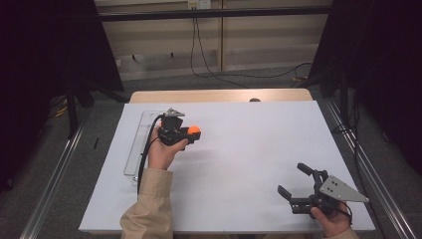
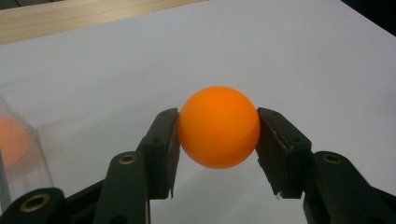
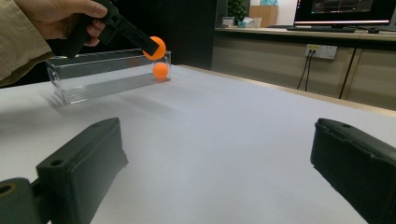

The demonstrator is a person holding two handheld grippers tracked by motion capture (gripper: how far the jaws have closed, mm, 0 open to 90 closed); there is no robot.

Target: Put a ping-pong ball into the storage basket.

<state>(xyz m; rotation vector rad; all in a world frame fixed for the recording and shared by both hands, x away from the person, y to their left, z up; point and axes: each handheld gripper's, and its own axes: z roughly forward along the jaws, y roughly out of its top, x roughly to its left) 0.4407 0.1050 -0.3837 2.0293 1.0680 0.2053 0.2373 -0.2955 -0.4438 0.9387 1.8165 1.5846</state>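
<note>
In the high view we see the left tool [image 1: 191,135] at about ten o'clock on the white tabletop [image 1: 239,164], gripping an orange ball [image 1: 193,130] at its tip. A clear box [image 1: 142,142] lies lengthwise just to the nine o'clock side of that hand. The right tool [image 1: 293,181] sits at about four o'clock, well apart from the ball, jaws spread wide with nothing between them.

In the left gripper view we see the ball [image 2: 218,127] at centre, pinched between the two black pads [image 2: 161,151], one at nine o'clock and one at three o'clock of it, clear of the tabletop. At eight o'clock a second ball [image 2: 11,140] shows inside the box [image 2: 32,154].

In the right gripper view we see our jaws wide at the bottom corners. At eleven o'clock the left tool [image 3: 152,45] holds the ball [image 3: 156,47] above the box [image 3: 93,77] end, where the second ball [image 3: 160,70] rests.
</note>
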